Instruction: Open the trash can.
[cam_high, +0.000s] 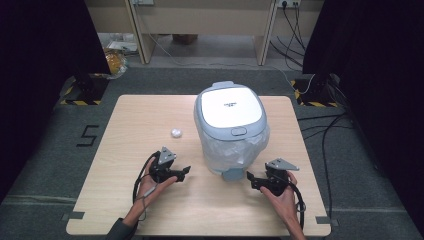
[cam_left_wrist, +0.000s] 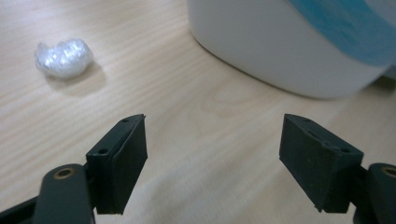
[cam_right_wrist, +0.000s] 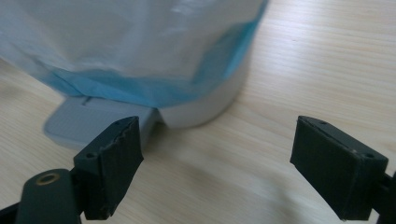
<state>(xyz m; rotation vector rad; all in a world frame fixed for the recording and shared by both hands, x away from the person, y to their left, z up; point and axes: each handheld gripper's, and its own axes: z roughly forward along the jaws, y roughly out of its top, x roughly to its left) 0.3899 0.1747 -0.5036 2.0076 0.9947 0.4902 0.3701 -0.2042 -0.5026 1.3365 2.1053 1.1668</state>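
A white and grey pedal bin (cam_high: 230, 127) with its lid down stands on the middle of the wooden table (cam_high: 150, 115); a pale blue bag hangs over its sides (cam_right_wrist: 140, 56). A small crumpled white wad (cam_high: 176, 133) lies on the table left of the bin, also seen in the left gripper view (cam_left_wrist: 64, 57). My left gripper (cam_high: 186, 171) is open near the bin's front left, nothing between its jaws (cam_left_wrist: 212, 158). My right gripper (cam_high: 251, 179) is open at the bin's front right, near the grey pedal (cam_right_wrist: 93, 122), with nothing between its jaws (cam_right_wrist: 217, 163).
Black curtains flank the table. A desk frame stands behind it on the grey floor, with cables (cam_high: 320, 125) trailing at the right and a yellowish bag (cam_high: 115, 60) at the back left. A floor mark reads 5 (cam_high: 88, 135).
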